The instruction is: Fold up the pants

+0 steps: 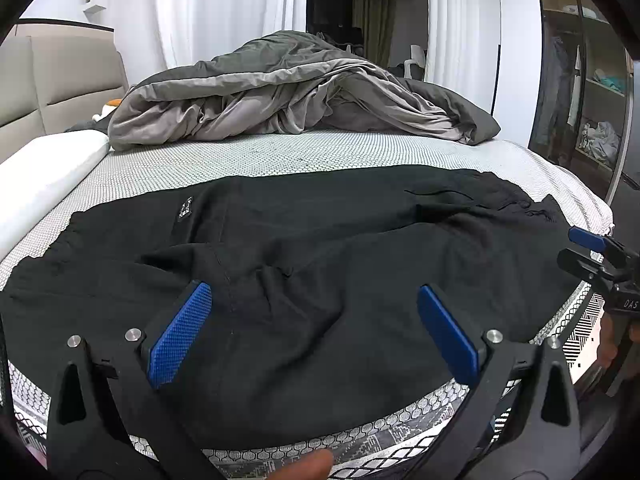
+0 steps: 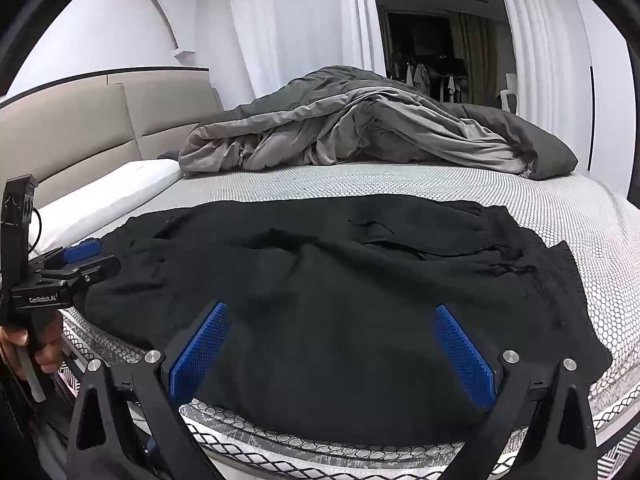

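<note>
Black pants (image 1: 320, 232) lie spread flat across the near part of the mattress (image 1: 240, 156), waistband to the right and legs running left; a small label (image 1: 185, 208) shows on the upper leg. My left gripper (image 1: 312, 288) hovers open over the near edge of the pants, its blue pads wide apart with only cloth below them. In the right wrist view the same pants (image 2: 340, 264) fill the middle, and my right gripper (image 2: 330, 308) is open above their near edge, nothing between its pads. Each gripper shows in the other's view: right gripper (image 1: 576, 250), left gripper (image 2: 96, 260).
A crumpled grey duvet (image 1: 296, 92) is piled at the far side of the bed. A white pillow (image 1: 48, 172) lies at the left by the padded headboard (image 2: 100, 128). An open wardrobe (image 1: 588, 100) stands at the right. A person's hand (image 2: 24, 340) holds the left gripper's handle.
</note>
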`<state>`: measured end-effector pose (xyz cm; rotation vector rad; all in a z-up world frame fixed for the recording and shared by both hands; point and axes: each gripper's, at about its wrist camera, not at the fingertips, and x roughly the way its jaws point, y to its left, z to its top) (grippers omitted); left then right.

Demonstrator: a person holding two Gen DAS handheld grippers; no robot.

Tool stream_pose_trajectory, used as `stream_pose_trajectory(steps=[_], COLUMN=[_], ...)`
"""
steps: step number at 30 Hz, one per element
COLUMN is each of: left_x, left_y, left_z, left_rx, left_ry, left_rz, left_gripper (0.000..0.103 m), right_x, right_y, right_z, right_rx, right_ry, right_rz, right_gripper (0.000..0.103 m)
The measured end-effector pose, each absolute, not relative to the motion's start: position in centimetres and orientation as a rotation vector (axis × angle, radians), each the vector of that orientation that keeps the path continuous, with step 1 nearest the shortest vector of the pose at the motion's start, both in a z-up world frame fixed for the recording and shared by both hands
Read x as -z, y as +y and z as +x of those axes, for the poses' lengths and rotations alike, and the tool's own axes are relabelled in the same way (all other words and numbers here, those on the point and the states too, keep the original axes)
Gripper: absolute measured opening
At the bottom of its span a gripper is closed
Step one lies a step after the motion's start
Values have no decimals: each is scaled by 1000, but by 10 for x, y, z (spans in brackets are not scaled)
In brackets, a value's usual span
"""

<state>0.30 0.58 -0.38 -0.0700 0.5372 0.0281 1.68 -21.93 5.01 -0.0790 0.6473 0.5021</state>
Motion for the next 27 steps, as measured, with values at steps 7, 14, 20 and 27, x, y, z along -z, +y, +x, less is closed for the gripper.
stream_pose_trajectory(steps=[7, 14, 20, 27], left_x=[2, 3, 4, 4], left_y=[6, 10, 11, 9], left_z=[3, 2, 2, 2], left_rx=[-28, -41, -49, -45], left_ry=[541, 549, 546, 542], left_rz=[-69, -56, -63, -54], left_gripper=[102, 102, 102, 102], right_x=[-51, -49, -49, -48], right_y=[-219, -219, -217, -215], right_z=[16, 15, 16, 15], right_rx=[-496, -498, -500, -500], right_ry=[641, 647, 651, 651], right_rz=[-80, -89, -95, -104], right_gripper=[103, 103, 103, 103])
